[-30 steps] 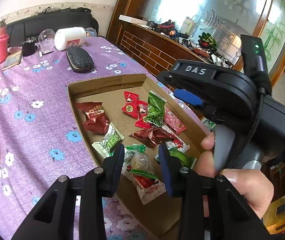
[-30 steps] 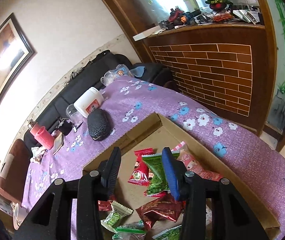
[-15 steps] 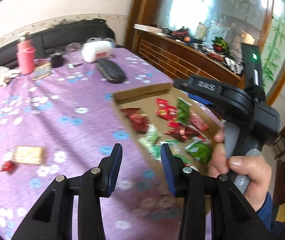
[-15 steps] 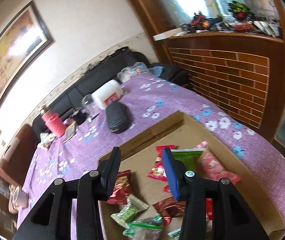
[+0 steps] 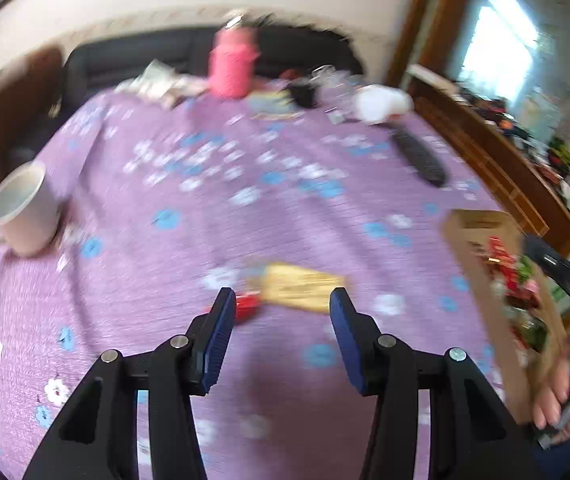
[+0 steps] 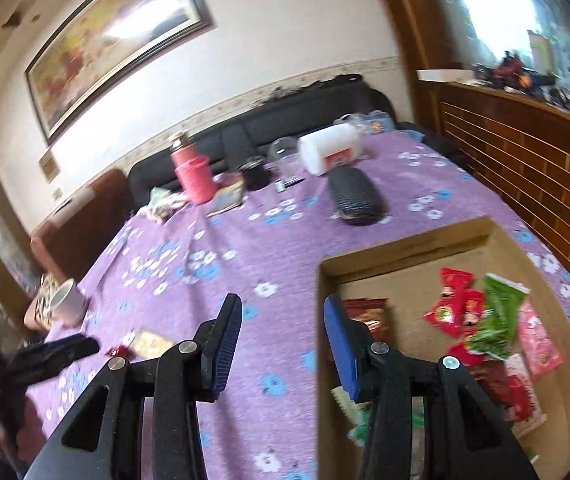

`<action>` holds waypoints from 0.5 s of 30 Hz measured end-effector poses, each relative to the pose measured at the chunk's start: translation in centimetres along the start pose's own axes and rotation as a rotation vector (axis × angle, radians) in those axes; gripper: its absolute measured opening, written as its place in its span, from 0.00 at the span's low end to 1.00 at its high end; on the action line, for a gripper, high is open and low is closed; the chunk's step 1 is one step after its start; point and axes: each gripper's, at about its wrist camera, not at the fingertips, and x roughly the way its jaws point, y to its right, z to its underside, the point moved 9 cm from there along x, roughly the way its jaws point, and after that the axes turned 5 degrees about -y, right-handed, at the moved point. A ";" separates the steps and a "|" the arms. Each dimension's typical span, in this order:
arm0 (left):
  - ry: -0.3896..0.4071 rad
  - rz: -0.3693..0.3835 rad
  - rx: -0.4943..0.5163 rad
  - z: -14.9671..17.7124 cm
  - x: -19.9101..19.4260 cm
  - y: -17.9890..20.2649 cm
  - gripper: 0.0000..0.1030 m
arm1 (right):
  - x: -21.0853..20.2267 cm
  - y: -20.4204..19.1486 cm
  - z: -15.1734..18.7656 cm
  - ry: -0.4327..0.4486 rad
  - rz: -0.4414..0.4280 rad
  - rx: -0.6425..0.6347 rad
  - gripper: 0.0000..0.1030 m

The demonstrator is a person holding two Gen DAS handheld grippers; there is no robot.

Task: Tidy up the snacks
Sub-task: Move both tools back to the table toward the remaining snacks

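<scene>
**Snack sorting: fetch of the strays outside the box**

Lower centre of the left wrist view: left gripper (image 5: 281, 308), jaws parted with nothing between them; they have just been opening. Just beyond its fingertips, on the purple flowered tablecloth (image 5: 189, 240), lie a yellow flat packet (image 5: 303, 286) and a small red wrapped sweet (image 5: 247, 306), side by side, both blurred.

Right edge of the same view: cardboard box (image 5: 473, 240), already holding red and green snack packets (image 6: 481, 320).

Right gripper (image 6: 283, 320): jaws apart, empty, over the box's near-left corner.

Step judged: reach for a stray. Next move calls for lowering the left gripper astride one piece and closing on it.
</scene>
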 end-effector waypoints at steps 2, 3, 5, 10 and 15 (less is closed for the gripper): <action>-0.016 -0.014 -0.041 0.1 1.1 -1.8 0.46 | 0.4 -1.1 0.4 -0.014 -0.022 -0.033 0.45; -0.023 -0.012 -0.055 0.2 1.6 -2.5 0.46 | 0.6 -1.6 0.6 -0.022 -0.036 -0.045 0.45; -0.028 0.001 -0.073 0.3 2.4 -3.1 0.46 | 1.0 -2.3 1.1 -0.044 -0.078 -0.058 0.45; -0.041 0.007 -0.046 0.7 4.2 -2.8 0.39 | 1.9 -4.0 2.2 -0.100 -0.155 -0.081 0.45; -0.040 -0.010 0.008 0.8 5.2 -2.5 0.35 | 1.9 -5.5 2.8 -0.104 -0.196 -0.128 0.45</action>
